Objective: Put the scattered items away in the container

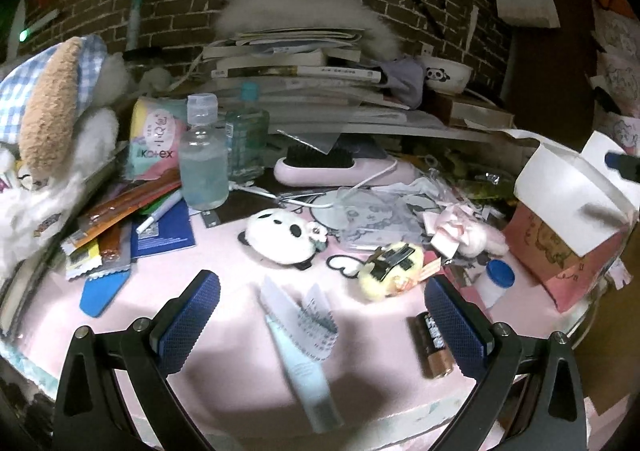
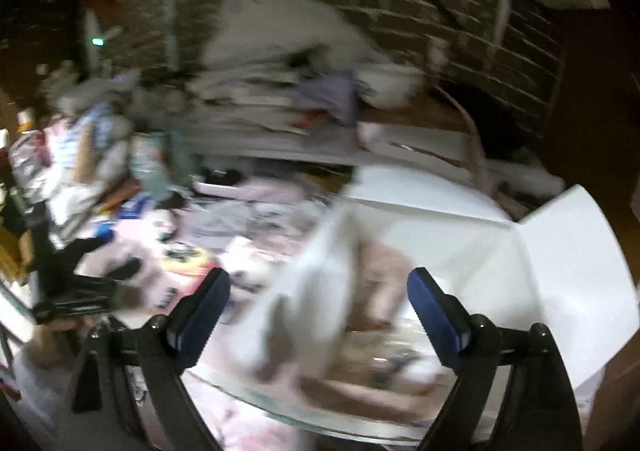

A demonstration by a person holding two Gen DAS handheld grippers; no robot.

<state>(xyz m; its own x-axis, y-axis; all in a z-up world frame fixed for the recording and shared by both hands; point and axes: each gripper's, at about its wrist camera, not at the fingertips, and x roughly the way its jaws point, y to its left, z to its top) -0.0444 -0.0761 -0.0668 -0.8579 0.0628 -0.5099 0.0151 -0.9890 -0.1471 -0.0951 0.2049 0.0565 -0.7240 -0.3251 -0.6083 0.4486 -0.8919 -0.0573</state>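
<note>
My left gripper point(image 1: 320, 287) stands open just above the pink tabletop point(image 1: 224, 363). A pale tube wrapped in a printed slip point(image 1: 304, 335) lies between its fingers, untouched. A battery point(image 1: 434, 347) lies beside the right finger. Further back lie a panda plush point(image 1: 284, 235), a yellow fluffy clip point(image 1: 392, 267) and a small blue-capped white bottle point(image 1: 496, 283). The container, a white box with a pink printed side point(image 1: 576, 219), stands at the right with its flaps up. The right wrist view is blurred. My right gripper point(image 2: 320, 279) is open over the box point(image 2: 440, 235), holding nothing.
At the back stand a stack of books point(image 1: 296, 71), a panda bowl point(image 1: 444, 75), two clear bottles point(image 1: 202, 155) and a pink hairbrush point(image 1: 340, 167). A plush dog point(image 1: 48, 123) and sachets point(image 1: 112, 219) crowd the left. The glass table rim point(image 2: 320, 415) runs below the box.
</note>
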